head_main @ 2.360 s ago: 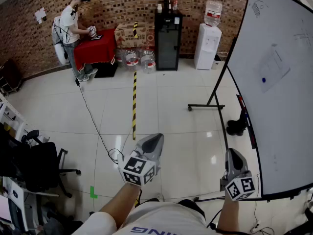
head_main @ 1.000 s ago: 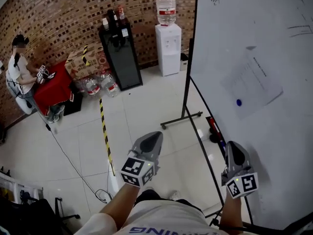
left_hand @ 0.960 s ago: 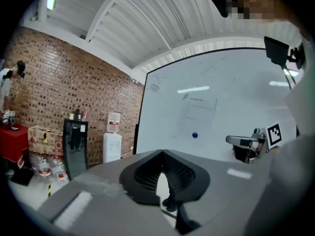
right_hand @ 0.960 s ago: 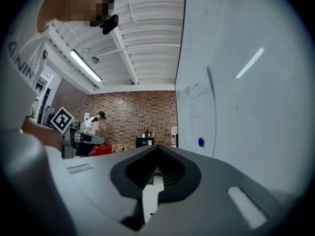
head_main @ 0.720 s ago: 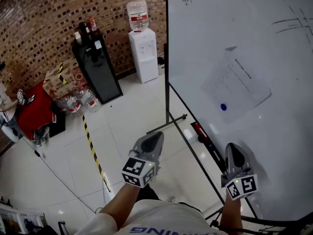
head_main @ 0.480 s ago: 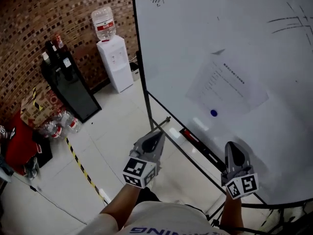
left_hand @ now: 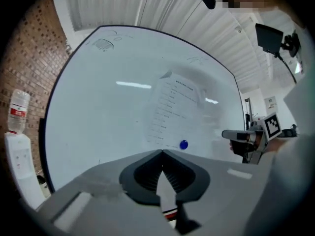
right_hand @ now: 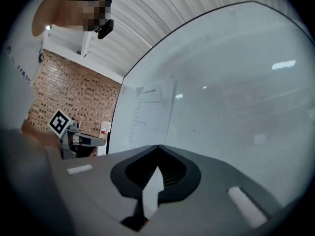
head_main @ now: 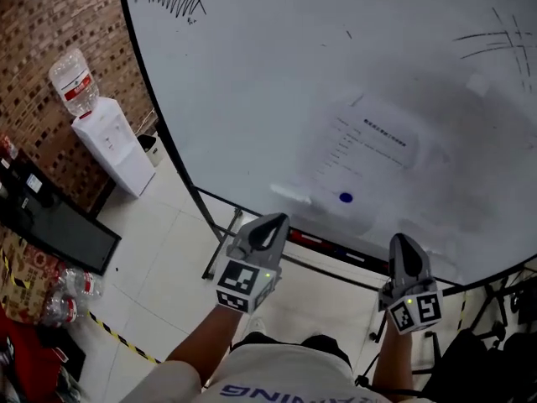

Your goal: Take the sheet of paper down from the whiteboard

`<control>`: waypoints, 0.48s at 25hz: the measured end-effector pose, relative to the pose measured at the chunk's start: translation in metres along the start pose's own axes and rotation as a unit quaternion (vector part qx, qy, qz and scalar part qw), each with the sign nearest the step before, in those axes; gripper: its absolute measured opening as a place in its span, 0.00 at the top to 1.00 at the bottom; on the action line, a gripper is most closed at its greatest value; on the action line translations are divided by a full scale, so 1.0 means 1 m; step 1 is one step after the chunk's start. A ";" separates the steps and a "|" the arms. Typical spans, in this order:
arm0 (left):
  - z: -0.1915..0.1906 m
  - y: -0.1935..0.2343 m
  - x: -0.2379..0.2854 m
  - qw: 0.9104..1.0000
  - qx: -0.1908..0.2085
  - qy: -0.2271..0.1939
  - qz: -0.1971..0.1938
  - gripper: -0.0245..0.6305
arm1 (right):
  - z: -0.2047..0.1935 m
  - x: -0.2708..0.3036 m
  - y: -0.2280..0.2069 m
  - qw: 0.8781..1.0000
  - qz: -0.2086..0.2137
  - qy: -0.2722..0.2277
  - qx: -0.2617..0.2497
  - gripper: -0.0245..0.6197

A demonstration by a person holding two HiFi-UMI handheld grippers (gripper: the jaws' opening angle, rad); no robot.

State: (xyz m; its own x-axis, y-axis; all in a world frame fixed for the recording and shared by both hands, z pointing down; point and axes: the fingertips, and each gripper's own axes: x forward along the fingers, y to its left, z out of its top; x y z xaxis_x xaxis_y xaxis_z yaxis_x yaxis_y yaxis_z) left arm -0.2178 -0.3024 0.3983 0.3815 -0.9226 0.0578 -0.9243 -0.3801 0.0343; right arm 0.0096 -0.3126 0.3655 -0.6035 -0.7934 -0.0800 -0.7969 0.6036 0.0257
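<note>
Whiteboard (head_main: 277, 74) carries the sheet of paper (head_main: 361, 162) near its lower edge; left gripper (head_main: 270, 223) and right gripper (head_main: 401, 243) hover short, jaws clenched, empty. Approach step, seemingly: next, open and free the blue magnet (head_main: 346, 197) pinning it

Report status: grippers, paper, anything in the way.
Left gripper shut, empty; right gripper shut, empty. Paper up on whiteboard, blue magnet near its lower edge. Nothing seen in the way.

A white water dispenser (head_main: 113, 145) is standing against the brick wall (head_main: 50, 23), carrying a large bottle (head_main: 74, 82). Plastic water bottles (head_main: 77, 285) are lying on the tiled floor (head_main: 159, 254) near a black cabinet (head_main: 59, 229).
</note>
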 end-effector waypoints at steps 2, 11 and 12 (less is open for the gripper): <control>0.003 -0.013 0.016 0.999 0.006 0.000 -0.032 0.95 | 0.002 -0.009 -0.005 1.000 -0.024 0.001 -0.003 0.95; 0.004 -0.073 0.093 0.993 0.079 0.027 -0.080 0.90 | 0.018 -0.040 -0.033 0.998 -0.069 -0.009 -0.011 0.95; 0.002 -0.076 0.098 0.993 0.088 0.033 -0.076 0.86 | 0.018 -0.041 -0.034 0.998 -0.069 -0.008 -0.011 0.95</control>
State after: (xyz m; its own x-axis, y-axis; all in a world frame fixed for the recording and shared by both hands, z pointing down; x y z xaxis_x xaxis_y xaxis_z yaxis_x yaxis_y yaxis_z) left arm -0.1101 -0.3639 0.3997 0.5119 -0.8491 0.1302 -0.8408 -0.5263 -0.1268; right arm 0.0622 -0.2990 0.3501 -0.4873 -0.8674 -0.1009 -0.8730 0.4863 0.0357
